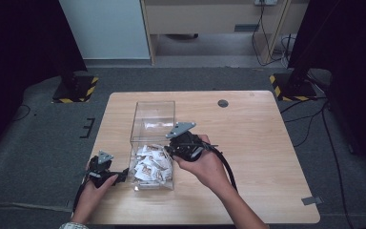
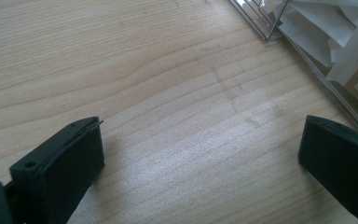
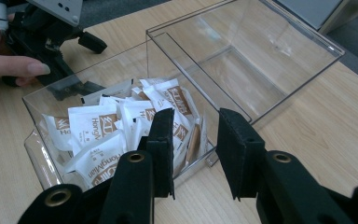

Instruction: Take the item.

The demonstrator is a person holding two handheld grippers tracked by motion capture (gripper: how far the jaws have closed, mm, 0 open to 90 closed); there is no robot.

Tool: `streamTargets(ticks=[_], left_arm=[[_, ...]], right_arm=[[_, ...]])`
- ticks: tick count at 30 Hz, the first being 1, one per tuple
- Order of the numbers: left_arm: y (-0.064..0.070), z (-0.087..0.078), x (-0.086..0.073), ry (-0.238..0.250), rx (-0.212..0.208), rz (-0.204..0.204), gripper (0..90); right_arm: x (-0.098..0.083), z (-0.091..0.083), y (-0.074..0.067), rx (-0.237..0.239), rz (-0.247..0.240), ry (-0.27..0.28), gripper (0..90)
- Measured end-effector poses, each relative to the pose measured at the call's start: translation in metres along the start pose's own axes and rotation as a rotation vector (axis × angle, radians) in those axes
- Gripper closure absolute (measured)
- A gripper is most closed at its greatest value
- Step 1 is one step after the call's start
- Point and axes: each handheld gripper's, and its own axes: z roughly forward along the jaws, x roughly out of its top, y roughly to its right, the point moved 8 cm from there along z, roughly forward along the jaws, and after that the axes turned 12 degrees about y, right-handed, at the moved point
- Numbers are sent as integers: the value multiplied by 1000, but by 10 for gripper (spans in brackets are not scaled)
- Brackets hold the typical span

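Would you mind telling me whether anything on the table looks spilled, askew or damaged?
Nothing stands out. The white and brown sachets all lie inside the near compartment of the clear plastic box; its far compartment is bare. None has spilled onto the light wooden table, and the box shows no damage.

Bench (image 1: 257, 143): pale wood-grain top, smooth, faint satin sheen. Box (image 3: 242, 60): clear hard plastic, glossy, reflective walls. Sachets (image 3: 93, 123): white paper-like wrap, matt, brown print, creased. Right hand-held gripper (image 3: 195, 140): black pads, matt, finely rough. Left hand-held gripper (image 2: 200, 158): matt black pads.
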Motion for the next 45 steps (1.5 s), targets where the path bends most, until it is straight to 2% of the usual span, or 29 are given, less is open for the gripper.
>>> streamTargets(ticks=[11, 19, 45], left_arm=[[0, 0, 0, 0, 0, 0, 0], [0, 0, 0, 0, 0, 0, 0], [0, 0, 0, 0, -3, 2, 0]], right_arm=[[0, 8, -12, 27, -16, 3, 715], [-9, 18, -21, 51, -13, -10, 722], [-36, 44, -38, 94, -6, -82, 679]])
